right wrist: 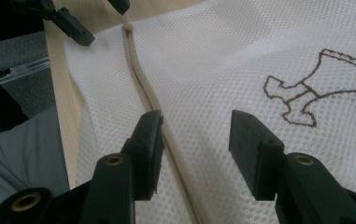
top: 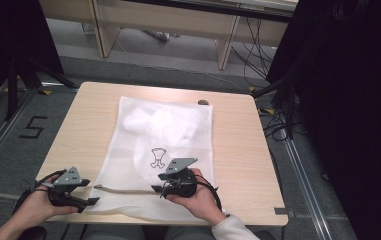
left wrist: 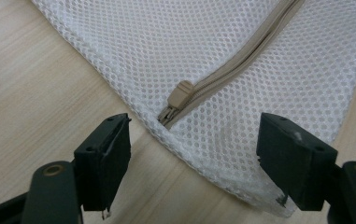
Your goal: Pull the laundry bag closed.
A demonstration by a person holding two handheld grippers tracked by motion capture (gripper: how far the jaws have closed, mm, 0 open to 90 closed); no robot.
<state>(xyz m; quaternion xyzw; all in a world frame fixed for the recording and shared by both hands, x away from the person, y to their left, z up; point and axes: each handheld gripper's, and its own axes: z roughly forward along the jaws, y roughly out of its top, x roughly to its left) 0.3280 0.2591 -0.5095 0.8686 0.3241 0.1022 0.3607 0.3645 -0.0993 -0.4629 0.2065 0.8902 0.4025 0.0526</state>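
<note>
White mesh laundry bag (top: 163, 150) lying flat on the wooden counter (top: 238, 145), beige zipper (top: 123, 189) along its near edge. Left hand-held gripper (top: 92, 192) beside the zipper's end; right hand-held gripper (top: 159, 190) over the bag, near an embroidered brown motif (top: 158, 158).

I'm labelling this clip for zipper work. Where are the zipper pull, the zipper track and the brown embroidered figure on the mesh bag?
zipper pull (left wrist: 181, 94), left gripper view, on the beige tab.
zipper track (right wrist: 144, 88), right gripper view, mid-length on the beige strip.
embroidered figure (right wrist: 306, 95), right gripper view, on its brown-outlined middle.
</note>
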